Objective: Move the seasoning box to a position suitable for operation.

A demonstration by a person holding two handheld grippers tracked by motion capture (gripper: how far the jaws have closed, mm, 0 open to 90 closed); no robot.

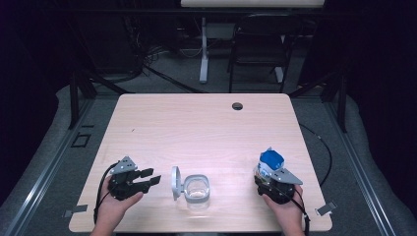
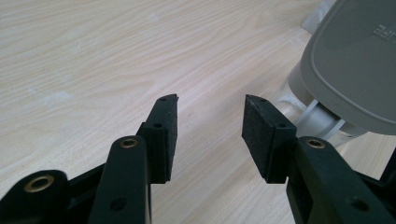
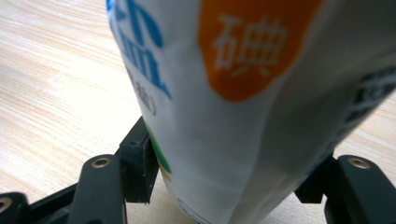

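Observation:
A clear square container (image 1: 197, 189) stands near the table's front edge, its grey lid (image 1: 175, 183) swung up on the left side. My left gripper (image 1: 151, 178) lies just left of that lid, pointing at it, open and with nothing between the jaws. In the left gripper view the left gripper (image 2: 210, 126) shows bare wood between its pads (image 2: 164, 133), and the lid (image 2: 355, 65) rises at the right. My right gripper (image 1: 268, 178) is shut on a white pouch with a blue top (image 1: 271, 162). The pouch (image 3: 243, 116), with blue and orange print, sits squeezed between the right gripper (image 3: 229, 179) pads.
The light wooden table (image 1: 196, 128) has a cable hole (image 1: 237, 105) near its far edge. A chair (image 1: 258, 44) and a desk leg (image 1: 203, 49) stand on the floor beyond. Cables trail from both grippers over the front edge.

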